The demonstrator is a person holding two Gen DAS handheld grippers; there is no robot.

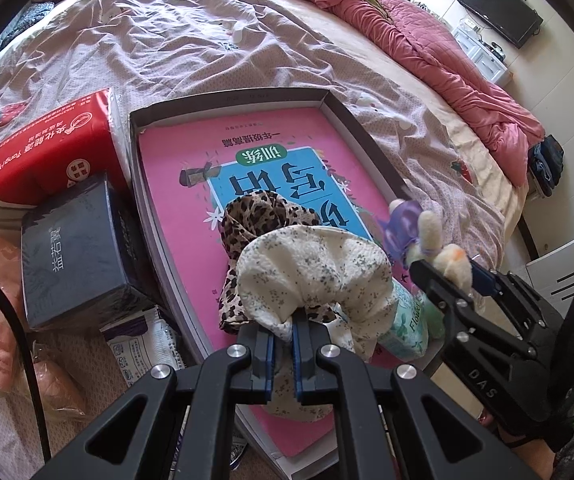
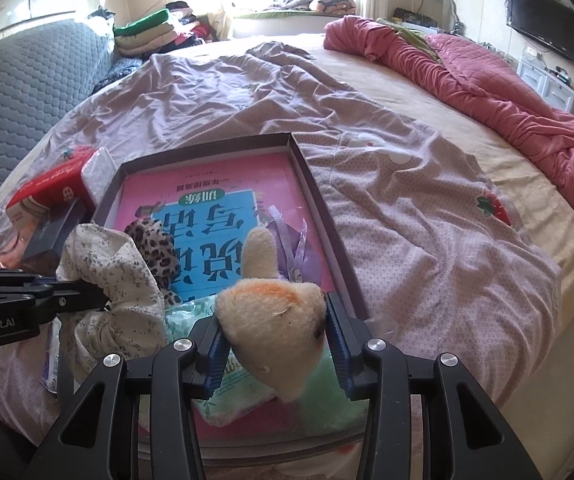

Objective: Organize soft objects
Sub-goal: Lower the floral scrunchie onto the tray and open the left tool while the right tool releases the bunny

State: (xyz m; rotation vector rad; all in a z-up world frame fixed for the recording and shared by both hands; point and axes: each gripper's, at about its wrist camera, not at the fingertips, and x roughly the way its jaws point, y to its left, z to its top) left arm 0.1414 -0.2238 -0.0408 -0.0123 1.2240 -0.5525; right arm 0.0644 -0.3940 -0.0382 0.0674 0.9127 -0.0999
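My left gripper [image 1: 283, 336] is shut on a white floral scrunchie [image 1: 311, 272], held over the shallow dark box [image 1: 351, 120] with a pink and blue book [image 1: 191, 184] inside. A leopard-print scrunchie [image 1: 255, 216] lies on the book just beyond it. My right gripper [image 2: 277, 344] is shut on a cream plush rabbit [image 2: 275, 312] with an orange patch and purple ribbon [image 2: 291, 240], above the box's near right corner. From the left wrist view that rabbit [image 1: 443, 252] and right gripper [image 1: 447, 276] sit to the right. A mint tissue pack [image 2: 223, 396] lies under the rabbit.
Left of the box stand a red carton [image 1: 47, 140] and a dark blue box [image 1: 75, 256], with packets [image 1: 139, 352] near them. A crumpled pink quilt [image 2: 507, 92] covers the bed's far right. The lilac sheet [image 2: 427, 232] spreads around the box. Folded clothes [image 2: 147, 36] pile up at the back.
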